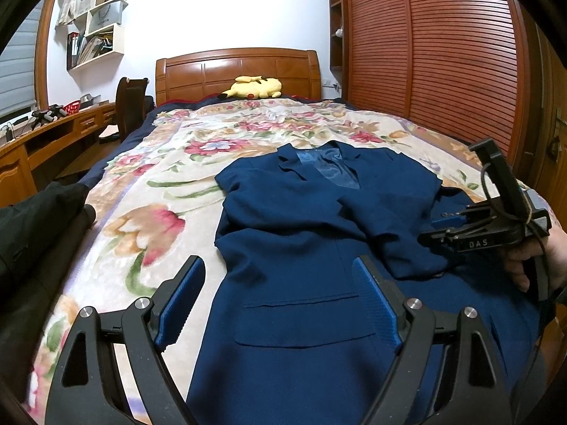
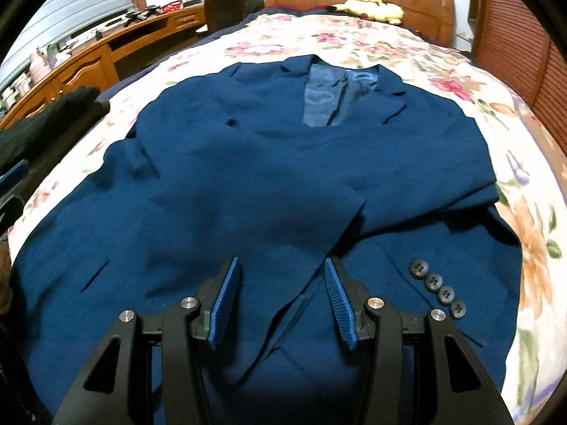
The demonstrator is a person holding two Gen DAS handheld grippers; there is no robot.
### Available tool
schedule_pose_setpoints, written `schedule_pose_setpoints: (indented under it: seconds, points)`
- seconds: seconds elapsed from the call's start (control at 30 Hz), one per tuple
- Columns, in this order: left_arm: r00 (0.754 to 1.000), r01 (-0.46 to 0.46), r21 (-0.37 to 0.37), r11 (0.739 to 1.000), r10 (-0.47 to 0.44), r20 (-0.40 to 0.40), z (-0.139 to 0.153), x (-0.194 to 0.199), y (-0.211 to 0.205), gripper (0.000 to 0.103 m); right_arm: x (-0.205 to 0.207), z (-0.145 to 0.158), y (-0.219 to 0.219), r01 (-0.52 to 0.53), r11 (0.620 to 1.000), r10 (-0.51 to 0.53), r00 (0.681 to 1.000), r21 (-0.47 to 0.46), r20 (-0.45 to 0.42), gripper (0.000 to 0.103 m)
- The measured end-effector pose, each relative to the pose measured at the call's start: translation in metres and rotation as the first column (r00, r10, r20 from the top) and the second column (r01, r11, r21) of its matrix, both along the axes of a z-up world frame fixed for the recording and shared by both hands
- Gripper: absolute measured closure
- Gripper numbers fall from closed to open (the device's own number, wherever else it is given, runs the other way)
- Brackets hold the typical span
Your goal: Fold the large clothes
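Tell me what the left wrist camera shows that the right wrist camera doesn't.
Only the left wrist view shows the right gripper from outside, the wall shelves and the jacket's flap pocket. Only the right wrist view shows four sleeve buttons. Both show the blue jacket, floral blanket, yellow plush and open jaws holding nothing.

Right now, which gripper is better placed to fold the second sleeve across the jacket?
Probably the left gripper: open above the jacket near its unfolded side. The right gripper hovers over the sleeve already folded across.
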State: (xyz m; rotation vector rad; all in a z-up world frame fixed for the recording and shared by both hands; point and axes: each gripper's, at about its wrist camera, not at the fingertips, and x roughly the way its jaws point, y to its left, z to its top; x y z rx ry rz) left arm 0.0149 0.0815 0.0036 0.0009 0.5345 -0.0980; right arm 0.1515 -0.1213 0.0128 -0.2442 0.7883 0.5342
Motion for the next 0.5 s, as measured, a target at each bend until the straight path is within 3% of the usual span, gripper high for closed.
schedule_pose_setpoints:
  seconds: [0.03,0.1,0.33,0.5]
  points:
    - [1.000,0.001,-0.001,1.000,-0.001,0.000,0.000,0.000,-0.001,0.018,-0.001,0.001,0.000,-0.009,1.000,0.009,1.000,-0.007,0.013,0.078]
    - [1.000,0.002,0.000,1.000,-0.002,0.002,0.000,0.000,-0.001,0.018,-0.012,0.008,0.004,-0.044,0.999,0.045,0.996,-0.014,0.081,0.093]
    - [1.000,-0.007,-0.007,1.000,0.008,0.010,0.000,-0.003,0.008,0.018,-0.044,0.041,0.030,-0.135,0.991,0.127,0.967,0.020,0.223,0.095]
    - [1.000,-0.027,-0.014,1.000,0.027,0.011,0.000,-0.009,0.021,0.018,-0.056,0.057,0.062,-0.204,0.979,0.191,0.949,0.026,0.252,0.095]
